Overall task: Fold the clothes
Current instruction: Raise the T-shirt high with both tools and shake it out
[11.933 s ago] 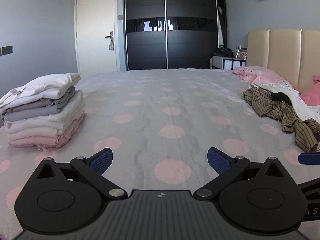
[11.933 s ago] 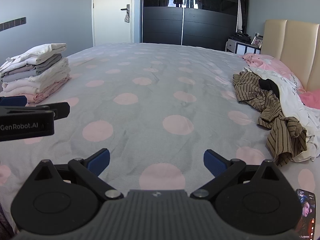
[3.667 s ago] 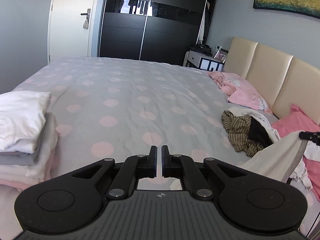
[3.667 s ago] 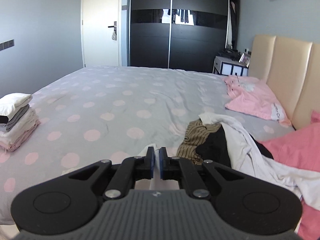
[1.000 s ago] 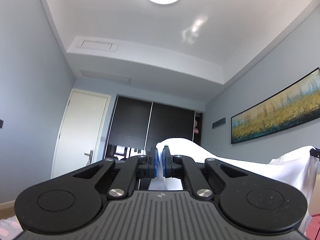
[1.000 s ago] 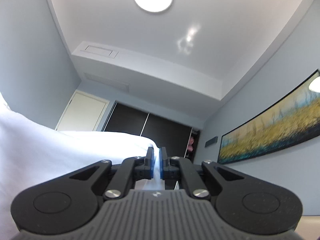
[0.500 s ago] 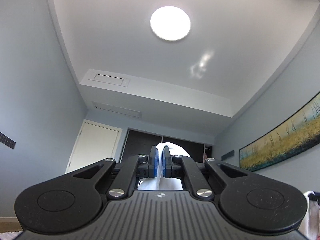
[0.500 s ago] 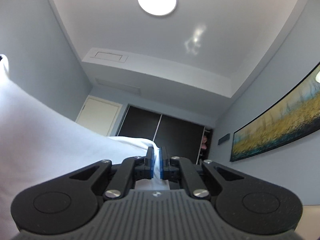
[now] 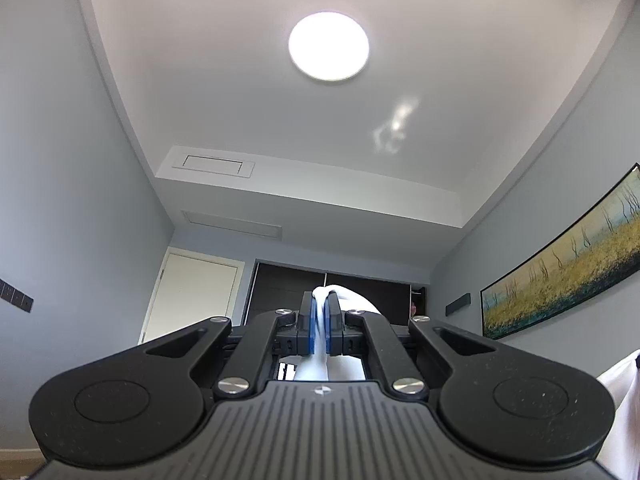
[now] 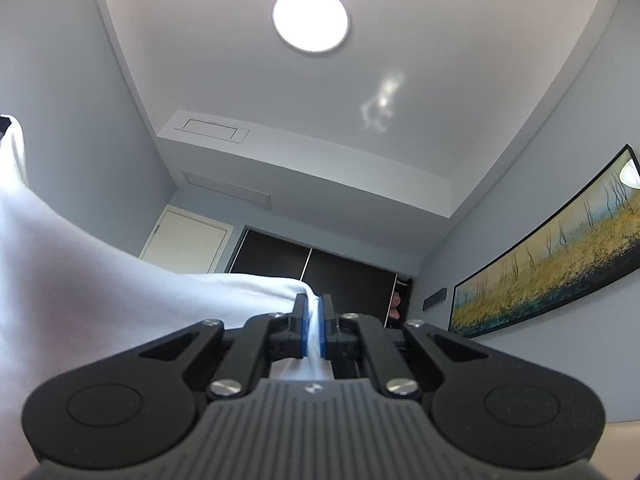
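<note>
Both grippers are tilted up toward the ceiling and hold one white garment between them. My left gripper (image 9: 319, 322) is shut on a bunched edge of the white garment (image 9: 348, 300), which drapes off to the right and shows again at the lower right edge. My right gripper (image 10: 313, 325) is shut on another edge of the same white garment (image 10: 92, 280), which spreads in a broad sheet to the left, up to the frame's left edge. The bed and the rest of the clothes are out of view.
A round ceiling light (image 9: 328, 46) is overhead. The dark wardrobe (image 10: 348, 280) and a pale door (image 9: 192, 292) stand ahead. A long landscape painting (image 10: 548, 256) hangs on the right wall.
Both grippers have tilted further up with the white garment held. The ceiling light sits lower in both views. In the right wrist view the cloth edge on the left now sits lower.
</note>
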The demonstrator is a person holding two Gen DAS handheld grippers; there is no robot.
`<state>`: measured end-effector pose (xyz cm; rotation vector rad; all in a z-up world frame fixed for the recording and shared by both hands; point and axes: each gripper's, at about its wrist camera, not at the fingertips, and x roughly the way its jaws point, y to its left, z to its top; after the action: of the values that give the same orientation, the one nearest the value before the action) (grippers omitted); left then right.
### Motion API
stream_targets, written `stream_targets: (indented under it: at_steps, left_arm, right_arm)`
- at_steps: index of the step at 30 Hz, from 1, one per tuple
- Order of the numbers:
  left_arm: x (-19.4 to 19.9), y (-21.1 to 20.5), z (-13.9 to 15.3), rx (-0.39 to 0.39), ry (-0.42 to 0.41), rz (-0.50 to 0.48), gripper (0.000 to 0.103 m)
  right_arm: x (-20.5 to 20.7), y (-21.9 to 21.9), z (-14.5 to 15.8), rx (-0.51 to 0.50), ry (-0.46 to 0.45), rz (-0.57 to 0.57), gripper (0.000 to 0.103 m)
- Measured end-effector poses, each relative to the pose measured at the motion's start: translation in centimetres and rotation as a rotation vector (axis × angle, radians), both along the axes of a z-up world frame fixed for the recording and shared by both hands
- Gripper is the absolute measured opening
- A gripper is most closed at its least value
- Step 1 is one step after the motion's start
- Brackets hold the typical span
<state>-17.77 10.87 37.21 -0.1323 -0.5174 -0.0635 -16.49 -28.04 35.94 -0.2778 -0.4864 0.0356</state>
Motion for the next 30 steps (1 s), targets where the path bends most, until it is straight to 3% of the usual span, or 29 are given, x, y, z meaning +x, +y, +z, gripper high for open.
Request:
stream_targets:
  at_steps: [13,20,24,30]
  left_arm:
    - [-3.7,-0.7,-0.1,0.043,-0.014,-0.04,0.003]
    - [-2.4,-0.8,0.3,0.059,0.016,-0.055,0.003]
    - [0.4,-0.6,-0.2,0.068,0.08,-0.046,0.002]
    - [9.4,-0.7,-4.4,0.117,0.325,0.004,0.002]
  right_arm:
    - [-4.9,-1.6,0.4,0.024,-0.109,-0.04,0.005]
    - [-4.3,-2.2,1.7,0.035,-0.146,-0.067,0.006]
    - [-1.1,-2.3,1.7,0.052,-0.099,-0.06,0.006]
    - [7.8,-2.3,-2.1,0.059,0.123,-0.056,0.006]
